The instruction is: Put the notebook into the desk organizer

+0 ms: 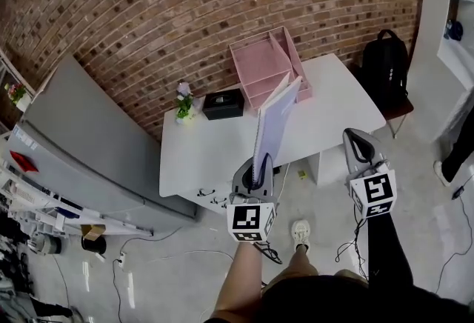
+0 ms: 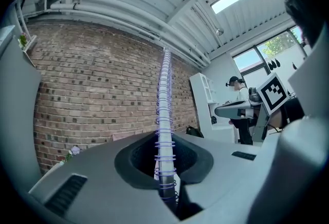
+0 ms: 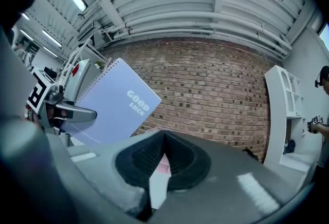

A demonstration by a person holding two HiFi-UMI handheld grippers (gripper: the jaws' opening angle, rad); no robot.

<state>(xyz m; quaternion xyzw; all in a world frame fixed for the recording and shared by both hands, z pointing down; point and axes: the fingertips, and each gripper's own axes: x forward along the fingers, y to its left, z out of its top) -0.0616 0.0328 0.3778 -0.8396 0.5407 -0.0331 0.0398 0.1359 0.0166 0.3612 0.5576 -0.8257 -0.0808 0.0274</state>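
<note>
A lavender spiral notebook [image 1: 275, 121] stands upright over the white table's [image 1: 207, 151] front edge. My left gripper [image 1: 257, 166] is shut on its lower spiral edge. In the left gripper view the wire spiral [image 2: 164, 115] rises straight up from between the jaws of the left gripper [image 2: 165, 166]. The pink desk organizer [image 1: 270, 66] sits at the table's back, beyond the notebook. My right gripper [image 1: 361, 145] hovers to the right by the table's corner, shut and empty. The right gripper view shows the right gripper [image 3: 163, 153], the notebook cover [image 3: 115, 107] and the left gripper [image 3: 72, 112].
A black box [image 1: 223, 103] and a small flower pot [image 1: 184, 103] stand at the table's back left. A black backpack [image 1: 385, 66] rests on a chair to the right. A grey cabinet [image 1: 81, 136] flanks the left, and a brick wall [image 1: 185, 10] lies behind.
</note>
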